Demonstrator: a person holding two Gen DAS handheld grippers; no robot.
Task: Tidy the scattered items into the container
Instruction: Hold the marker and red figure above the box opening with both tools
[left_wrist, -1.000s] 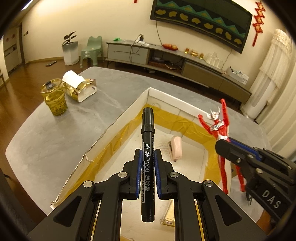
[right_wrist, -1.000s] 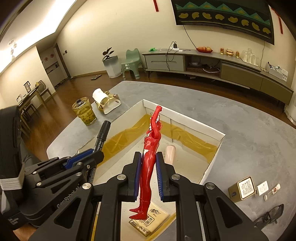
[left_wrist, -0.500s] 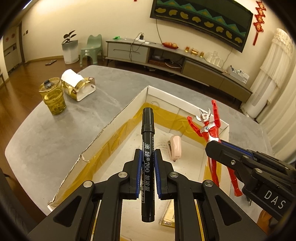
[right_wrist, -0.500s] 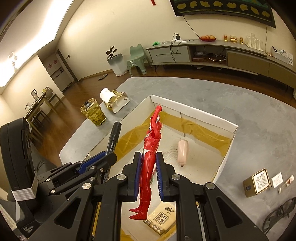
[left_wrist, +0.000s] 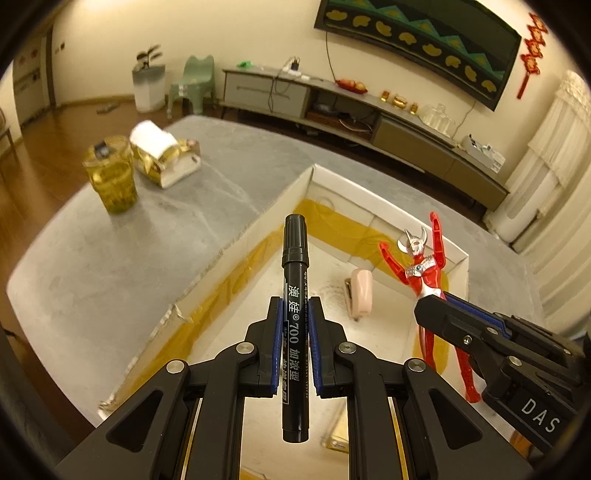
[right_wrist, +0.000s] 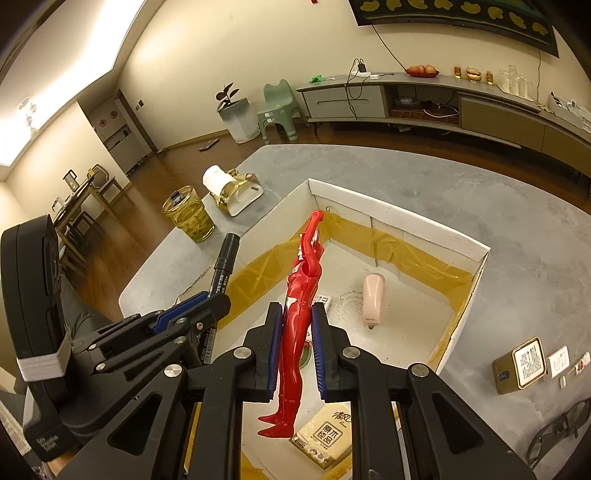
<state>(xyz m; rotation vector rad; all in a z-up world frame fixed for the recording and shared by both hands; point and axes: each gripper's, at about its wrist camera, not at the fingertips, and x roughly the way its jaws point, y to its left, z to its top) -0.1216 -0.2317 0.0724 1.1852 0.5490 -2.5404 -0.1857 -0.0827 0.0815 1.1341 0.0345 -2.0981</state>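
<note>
My left gripper (left_wrist: 295, 314) is shut on a black marker (left_wrist: 294, 295) and holds it above the open white cardboard box (left_wrist: 280, 206). My right gripper (right_wrist: 297, 321) is shut on a red and silver hero figure (right_wrist: 301, 295), held over the same box (right_wrist: 406, 221). The figure also shows in the left wrist view (left_wrist: 424, 273), and the marker in the right wrist view (right_wrist: 221, 266). A pink stapler (right_wrist: 373, 299) and a tissue packet (right_wrist: 325, 435) lie inside the box.
A gold tin (right_wrist: 521, 363), small white items (right_wrist: 557, 365) and black glasses (right_wrist: 554, 435) lie on the grey table right of the box. A glass jar (left_wrist: 110, 177) and a tissue roll holder (left_wrist: 162, 155) stand at the far left.
The right gripper has carried the figure leftwards from beside the box to over its interior. The left gripper with the marker has shifted slightly further over the box.
</note>
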